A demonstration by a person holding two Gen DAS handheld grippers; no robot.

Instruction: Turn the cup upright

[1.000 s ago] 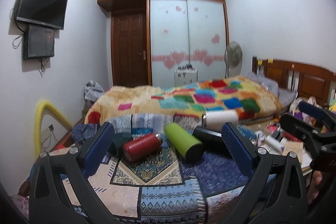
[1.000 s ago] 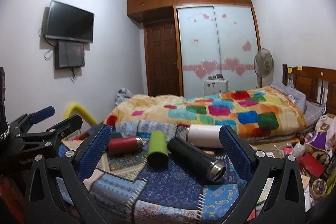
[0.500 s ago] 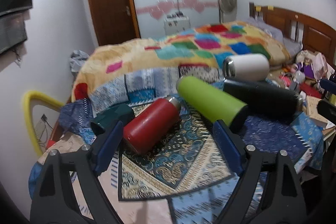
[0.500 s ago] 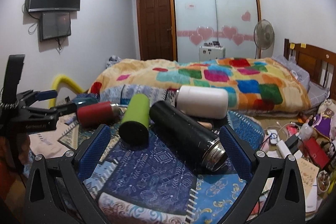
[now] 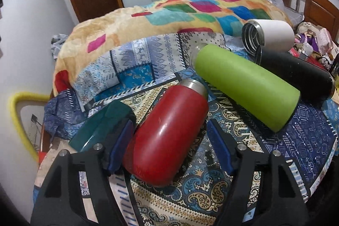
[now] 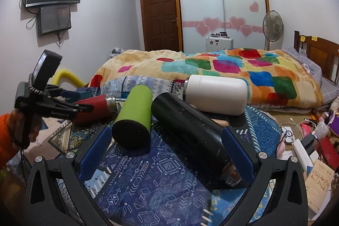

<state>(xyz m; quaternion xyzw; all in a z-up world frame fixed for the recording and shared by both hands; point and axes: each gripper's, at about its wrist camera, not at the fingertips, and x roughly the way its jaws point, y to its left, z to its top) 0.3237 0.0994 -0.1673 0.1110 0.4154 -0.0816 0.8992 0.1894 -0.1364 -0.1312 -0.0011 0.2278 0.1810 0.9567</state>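
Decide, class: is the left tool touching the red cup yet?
Cannot tell. In the left wrist view the left tool straddles the red cup; a gap shows on the right, but the other finger overlaps the cup's edge.

the left gripper is low and tilted downward, its two blue-padded fingers spread apart on either side of a lying red cup. the left pad sits against the cup's side; the right pad looks just clear of it, so the jaws are not clamped. from the right wrist view the left gripper shows side-on, held in the person's left hand, with an orange sleeve at the wrist. the right gripper is held level, its fingers wide apart and gripping nothing.
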